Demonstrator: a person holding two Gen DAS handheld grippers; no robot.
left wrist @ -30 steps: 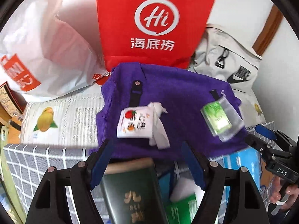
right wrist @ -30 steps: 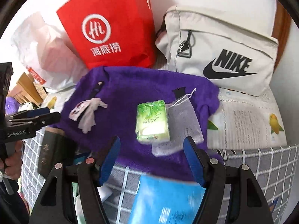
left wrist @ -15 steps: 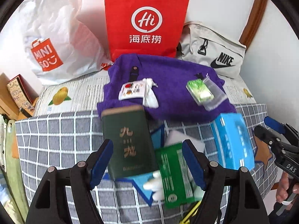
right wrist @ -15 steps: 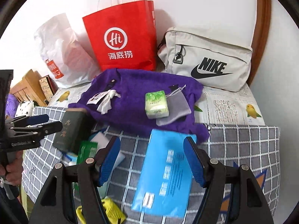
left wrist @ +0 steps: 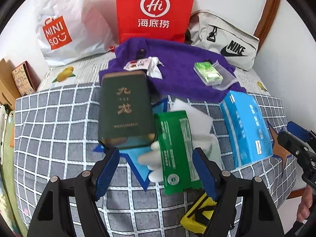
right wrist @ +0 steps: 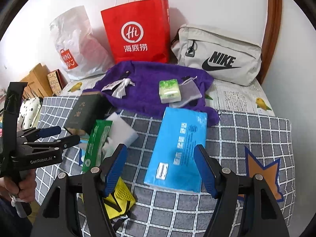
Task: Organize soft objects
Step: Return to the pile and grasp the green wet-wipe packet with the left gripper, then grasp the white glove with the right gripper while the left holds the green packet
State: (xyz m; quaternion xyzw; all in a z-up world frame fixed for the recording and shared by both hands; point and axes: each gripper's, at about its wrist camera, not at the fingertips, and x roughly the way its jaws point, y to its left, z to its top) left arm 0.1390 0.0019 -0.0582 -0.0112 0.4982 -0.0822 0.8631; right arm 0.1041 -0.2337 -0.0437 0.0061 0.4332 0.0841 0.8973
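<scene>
Here, blue tissue pack between right hand-held gripper fingers

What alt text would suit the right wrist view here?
The open right gripper hovers over a blue tissue pack on a grey checked cloth. Behind lie a purple towel carrying a small green pack, a red paper bag and a Nike bag.
</scene>
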